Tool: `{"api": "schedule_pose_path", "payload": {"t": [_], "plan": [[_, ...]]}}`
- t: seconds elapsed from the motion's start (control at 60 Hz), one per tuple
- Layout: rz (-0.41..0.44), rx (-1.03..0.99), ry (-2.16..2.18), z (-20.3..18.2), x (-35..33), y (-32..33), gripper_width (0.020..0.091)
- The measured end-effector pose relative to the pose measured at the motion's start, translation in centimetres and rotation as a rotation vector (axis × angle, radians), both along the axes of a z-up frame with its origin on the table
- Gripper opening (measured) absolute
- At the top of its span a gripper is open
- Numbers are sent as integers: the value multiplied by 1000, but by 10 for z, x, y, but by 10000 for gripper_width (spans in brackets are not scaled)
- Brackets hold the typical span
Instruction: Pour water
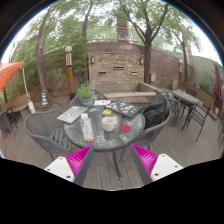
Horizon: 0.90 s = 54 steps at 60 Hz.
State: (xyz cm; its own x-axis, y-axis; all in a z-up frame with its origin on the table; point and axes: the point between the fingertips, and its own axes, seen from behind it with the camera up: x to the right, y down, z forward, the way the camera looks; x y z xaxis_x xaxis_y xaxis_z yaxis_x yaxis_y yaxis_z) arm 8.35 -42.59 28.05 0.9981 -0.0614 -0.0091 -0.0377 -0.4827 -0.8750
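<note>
Glass table (135,138) carries bottle (87,128) and cup (108,125) side by side, well ahead of gripper (112,160). Fingers spread, empty, aimed at table: likely approach before grasping bottle.
</note>
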Motion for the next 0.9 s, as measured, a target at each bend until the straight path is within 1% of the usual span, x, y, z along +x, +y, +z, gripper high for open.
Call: {"api": "schedule_pose_path", "payload": {"t": [0.017,0.133,0.15,0.167,0.183,0.2,0.217,0.233,0.25,0.267,0.45,0.467,0.483,0.533,0.6,0.65,0.767,0.9], "plan": [[0,13,3,-28,7,-5,828],[-19,45,-39,-34,0,-9,829],[-21,47,-46,-25,13,4,825],[-29,49,-54,-26,-6,-6,826],[-37,44,-61,-8,-14,-3,826],[-43,52,-65,-23,-12,-9,828],[-51,50,-71,-5,-19,-5,828],[-55,60,-71,-20,-17,-11,826],[-61,59,-74,-2,-25,-6,826],[-65,63,-73,-1,-28,-5,827],[-82,67,-57,-3,-59,5,826],[-77,79,-54,-19,-57,3,825],[-73,81,-54,-2,-65,10,824],[-51,105,-48,-5,-77,20,824],[-13,127,-47,-18,-92,37,825],[-3,148,-48,-32,-99,54,826],[28,170,-22,-80,-120,107,826],[42,219,1,-132,-135,185,826]]}}
